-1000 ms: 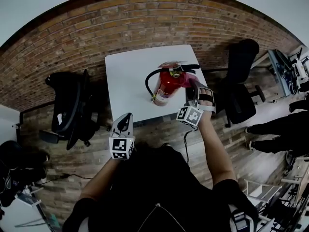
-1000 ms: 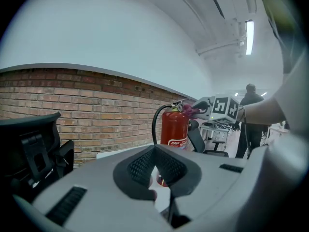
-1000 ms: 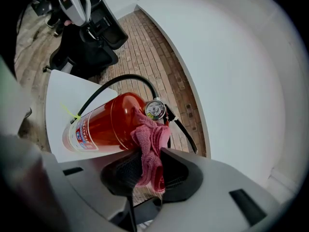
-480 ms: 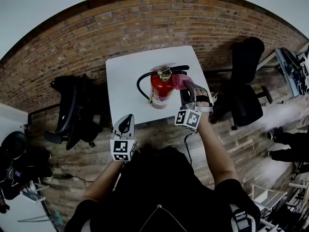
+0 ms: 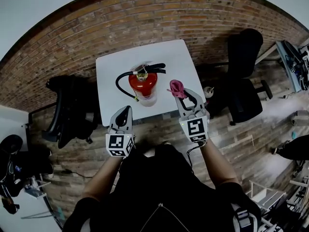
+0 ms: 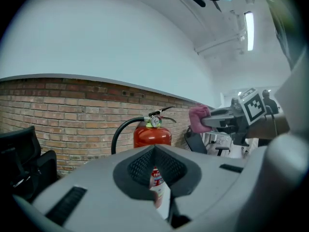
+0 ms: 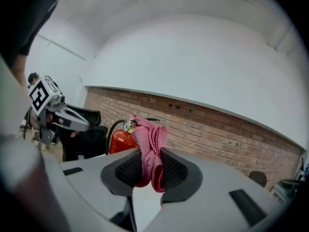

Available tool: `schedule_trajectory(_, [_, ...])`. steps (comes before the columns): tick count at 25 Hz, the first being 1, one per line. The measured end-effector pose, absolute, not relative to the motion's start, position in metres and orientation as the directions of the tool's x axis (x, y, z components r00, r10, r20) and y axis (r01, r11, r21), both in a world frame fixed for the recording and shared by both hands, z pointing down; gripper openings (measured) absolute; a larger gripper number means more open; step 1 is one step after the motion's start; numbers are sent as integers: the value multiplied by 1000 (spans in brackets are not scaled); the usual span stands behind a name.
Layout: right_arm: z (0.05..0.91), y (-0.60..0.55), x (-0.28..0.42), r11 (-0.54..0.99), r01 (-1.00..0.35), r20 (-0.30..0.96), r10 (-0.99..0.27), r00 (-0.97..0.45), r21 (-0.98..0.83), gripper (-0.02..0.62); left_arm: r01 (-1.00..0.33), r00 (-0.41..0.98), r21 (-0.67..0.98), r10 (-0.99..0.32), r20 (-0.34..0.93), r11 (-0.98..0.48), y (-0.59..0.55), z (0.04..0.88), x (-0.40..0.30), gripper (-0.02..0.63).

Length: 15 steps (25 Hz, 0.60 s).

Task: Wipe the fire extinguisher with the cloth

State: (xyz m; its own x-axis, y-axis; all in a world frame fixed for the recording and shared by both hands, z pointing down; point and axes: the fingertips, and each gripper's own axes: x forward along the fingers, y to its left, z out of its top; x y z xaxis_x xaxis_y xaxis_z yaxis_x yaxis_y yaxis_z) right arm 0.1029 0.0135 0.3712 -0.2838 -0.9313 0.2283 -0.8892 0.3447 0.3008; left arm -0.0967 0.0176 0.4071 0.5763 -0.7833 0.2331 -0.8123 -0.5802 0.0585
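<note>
A red fire extinguisher (image 5: 143, 85) with a black hose stands upright on the white table (image 5: 116, 62). My right gripper (image 5: 181, 94) is shut on a pink cloth (image 5: 176, 88), held to the right of the extinguisher and apart from it. In the right gripper view the cloth (image 7: 149, 139) sticks up from between the jaws, with the extinguisher (image 7: 119, 141) behind it to the left. My left gripper (image 5: 125, 112) is shut and holds nothing, at the table's near edge. In the left gripper view the extinguisher (image 6: 152, 134) stands straight ahead, with the cloth (image 6: 198, 118) at the right.
A black office chair (image 5: 65, 108) stands left of the table and another (image 5: 244, 81) to the right. Brick-patterned floor surrounds the table. A brick wall (image 6: 72, 110) runs behind the table.
My right gripper has drawn the pink cloth away from the extinguisher's right side, back toward me. The left gripper has stayed near the table edge. The head view has shifted.
</note>
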Motion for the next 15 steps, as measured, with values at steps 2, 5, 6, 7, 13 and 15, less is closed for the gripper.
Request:
schedule_trajectory(2, [366,15,110,356,-903,225,-925,-305,241,106,-809,582,56,-783,219,-585,15,394,-81,31])
schedule_trajectory(5, [360,19,115,359,-918,228,-920,-318,168,106,-792,604,48,-769,207,-609,15,373,-62,29])
schedule_trajectory(6, [358,20,115,357,-922,229,-919,-319,149,106,-784,614,43,-762,204,-620,15,367,-58,30])
schedule_trajectory(7, [357,22,113,355,-925,229,-920,-319,134,106,-776,624,37,-756,200,-630,14,362,-55,30])
schedule_trajectory(13, [357,30,96,325,-941,232,-926,-297,94,106,-738,666,9,-726,172,-675,7,349,-53,31])
schedule_trajectory(15, [355,37,93,310,-947,237,-930,-283,88,106,-724,682,-1,-715,152,-690,9,342,-54,30])
